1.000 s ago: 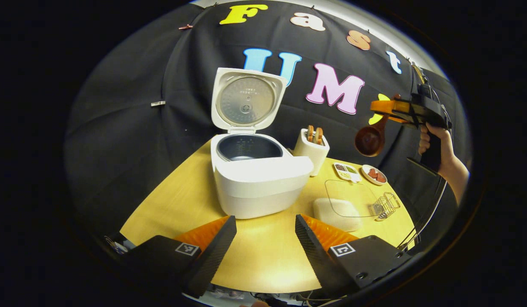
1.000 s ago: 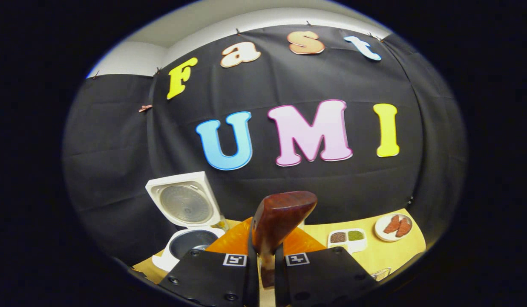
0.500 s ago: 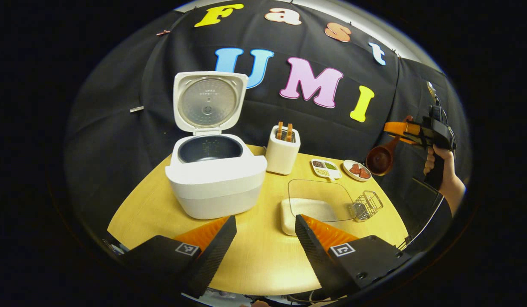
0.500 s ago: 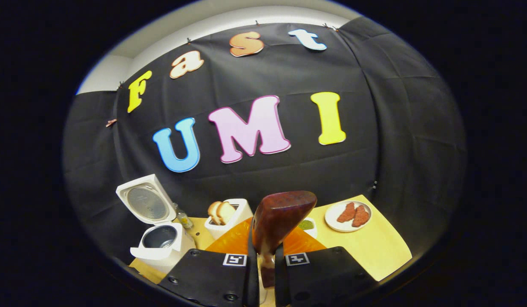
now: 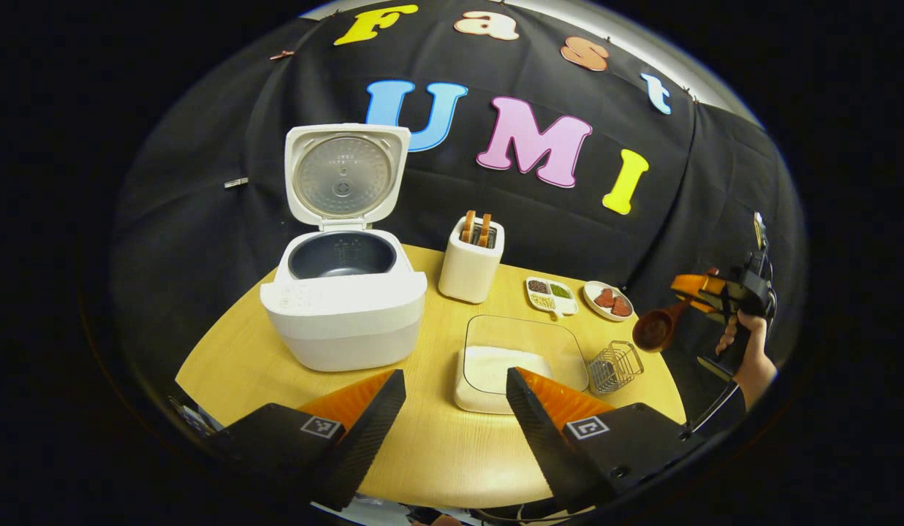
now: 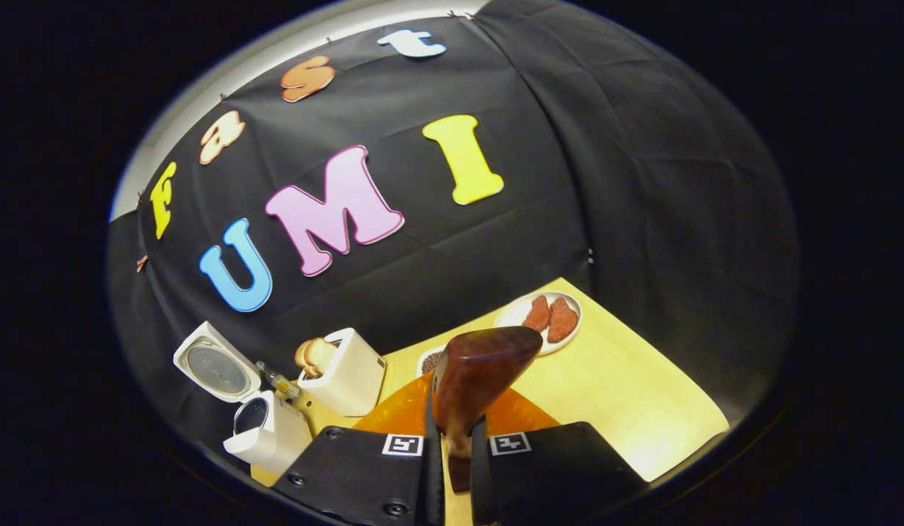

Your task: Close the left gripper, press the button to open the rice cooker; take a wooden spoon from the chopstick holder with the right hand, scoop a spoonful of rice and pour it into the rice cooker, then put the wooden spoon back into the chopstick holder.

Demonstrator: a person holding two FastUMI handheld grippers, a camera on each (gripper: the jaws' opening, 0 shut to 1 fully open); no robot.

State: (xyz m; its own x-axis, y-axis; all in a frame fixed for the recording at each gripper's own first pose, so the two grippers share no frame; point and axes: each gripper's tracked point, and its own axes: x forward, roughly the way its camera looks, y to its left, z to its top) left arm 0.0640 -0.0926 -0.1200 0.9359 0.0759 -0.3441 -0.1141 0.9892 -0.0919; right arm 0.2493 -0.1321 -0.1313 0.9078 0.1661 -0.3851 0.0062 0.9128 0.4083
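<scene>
Currently clamped on the wooden spoon (image 6: 472,380): right gripper (image 6: 457,467), both fingers pressed together on the handle, bowl end standing up close before the camera in the right gripper view. Seen also from the left gripper view, off past the table's right edge: same spoon (image 5: 660,326) held out sideways with its bowl toward the table, gripped by the right gripper (image 5: 715,294) in a hand (image 5: 744,349), up in the air and apart from everything on the table. Nearest on the table (image 5: 437,453): small wire basket (image 5: 614,365), just beside a shallow white tray of rice (image 5: 514,363) with clear raised walls. Behind those, a divided dish of grains (image 5: 552,294) and a round plate with two reddish pieces (image 5: 608,300), side by side near the back edge. Further left, white chopstick holder (image 5: 471,261) upright with wooden pieces poking from the top, just beside the rice cooker (image 5: 343,310). Cooker lid (image 5: 345,175) standing fully up, dark inner pot exposed. At the bottom of the left gripper view, left gripper (image 5: 455,409) hovering above the table's near edge, fingers spread wide apart, nothing between them.
</scene>
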